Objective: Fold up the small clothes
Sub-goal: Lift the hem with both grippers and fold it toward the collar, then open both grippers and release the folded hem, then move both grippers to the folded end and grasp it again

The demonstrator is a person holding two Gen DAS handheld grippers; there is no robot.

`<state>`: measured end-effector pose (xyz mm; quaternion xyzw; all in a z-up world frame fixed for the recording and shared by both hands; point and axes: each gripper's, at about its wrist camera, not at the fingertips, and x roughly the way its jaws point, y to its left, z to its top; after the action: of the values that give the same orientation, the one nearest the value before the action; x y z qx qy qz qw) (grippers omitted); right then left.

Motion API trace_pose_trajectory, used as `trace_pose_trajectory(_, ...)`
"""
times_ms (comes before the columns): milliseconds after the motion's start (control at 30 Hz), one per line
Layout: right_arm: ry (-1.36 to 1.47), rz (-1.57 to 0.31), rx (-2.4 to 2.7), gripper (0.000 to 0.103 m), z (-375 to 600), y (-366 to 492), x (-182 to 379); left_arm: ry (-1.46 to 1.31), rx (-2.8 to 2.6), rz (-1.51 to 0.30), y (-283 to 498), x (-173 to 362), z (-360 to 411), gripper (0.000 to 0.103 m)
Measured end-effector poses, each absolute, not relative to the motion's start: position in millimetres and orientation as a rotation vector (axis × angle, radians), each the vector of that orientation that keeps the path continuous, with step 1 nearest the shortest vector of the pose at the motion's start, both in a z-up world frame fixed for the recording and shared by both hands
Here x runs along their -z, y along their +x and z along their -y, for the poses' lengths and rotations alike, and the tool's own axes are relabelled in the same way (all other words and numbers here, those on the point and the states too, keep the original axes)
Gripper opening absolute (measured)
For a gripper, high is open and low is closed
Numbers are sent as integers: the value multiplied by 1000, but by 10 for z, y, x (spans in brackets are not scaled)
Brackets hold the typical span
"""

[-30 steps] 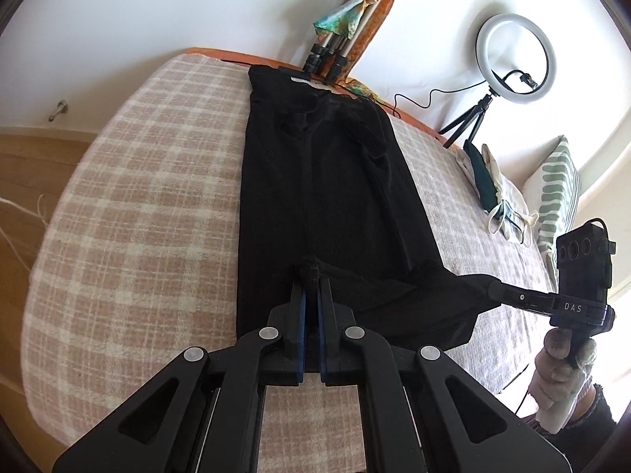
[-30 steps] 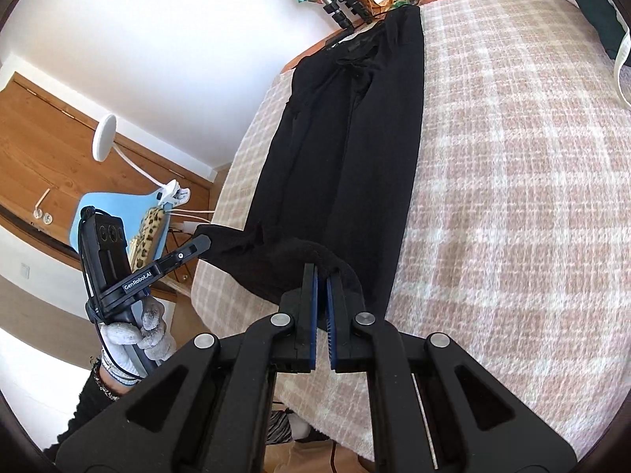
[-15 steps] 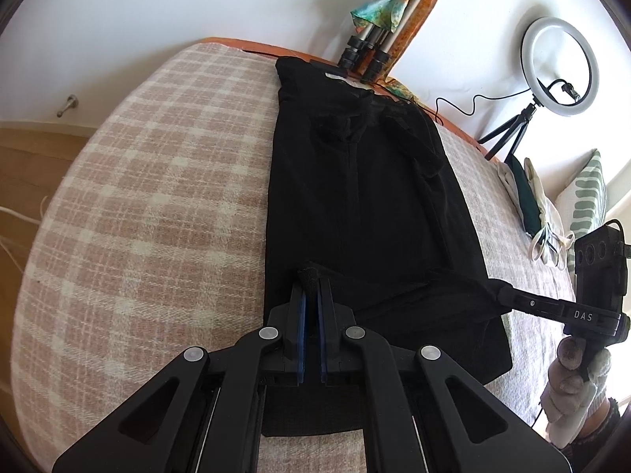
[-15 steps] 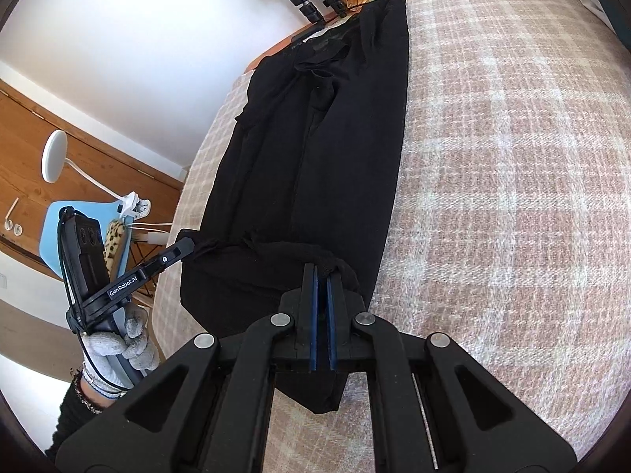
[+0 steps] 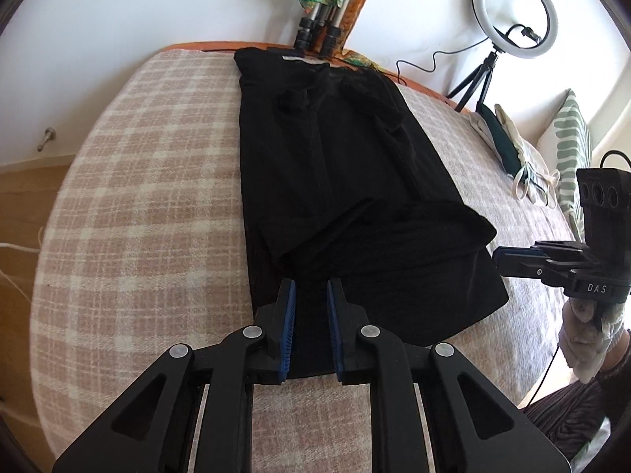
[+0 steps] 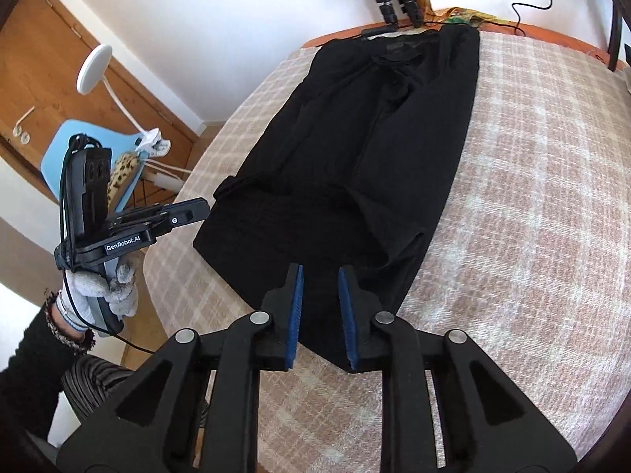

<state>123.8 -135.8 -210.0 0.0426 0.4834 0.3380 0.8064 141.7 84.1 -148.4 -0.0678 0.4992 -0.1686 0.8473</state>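
A white-walled room holds a bed (image 5: 150,181) covered with a pink-and-cream checked blanket, its orange far edge running along the wall. Lengthwise down the middle of the bed lies the black garment (image 5: 335,181), flat, its far end at the bed's far edge and its near end close to the near edge; a loose fold of the same cloth is doubled back across its near part, forming a raised lip. At the bed's far right corner stands a ring light (image 5: 514,15) on a small tripod, with a green-patterned pillow (image 5: 570,149) by the right edge. In the right wrist view a wooden door (image 6: 51,79) and a blue chair (image 6: 79,146) sit beyond the bed's left edge. The left gripper (image 5: 309,287) hovers over the garment's near end, its blue-padded jaws released with a clear gap and nothing between them. The right gripper (image 6: 320,276) is likewise spread apart above the garment's near end, empty. Seen from the left wrist view, the right gripper sits just beside the garment's right edge, whether touching cannot be told, held in a gloved hand (image 5: 587,335).
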Motion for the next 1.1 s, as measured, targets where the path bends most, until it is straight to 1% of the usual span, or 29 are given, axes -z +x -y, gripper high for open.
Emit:
trace_pose_trajectory(100, 54, -1065, -731, 20, 1229, 1287, 2212, -114, 359, -1076, 1475, 1598, -774, 14)
trace_pose_trajectory(267, 49, -1061, -675, 20, 1184, 1468, 2298, -119, 317, -1017, 1678, 1548, -761, 14)
trace_pose_trajectory(567, 92, -941, -511, 20, 1379, 1732, 2052, -162, 202, -895, 1876, 1366, -914, 14)
trace_pose_trajectory(767, 108, -932, -511, 20, 1456, 1647, 1877, -147, 195, -864, 1839, 1192, -1049, 14)
trace_pose_trajectory(833, 132, -938, -530, 23, 1519, 1574, 1809, -148, 199, -854, 1820, 1089, -1113, 14)
trace_pose_trajectory(900, 142, -931, -531, 31, 1575, 1480, 1701, -160, 193, -830, 1806, 939, -1202, 14)
trace_pose_trajectory(1000, 174, -917, -555, 37, 1695, 1340, 1447, -177, 204, -793, 1780, 673, -1313, 14)
trace_pose_trajectory(1100, 146, -882, -547, 38, 1807, 1214, 1087, -137, 211, -759, 1788, 377, -1368, 14)
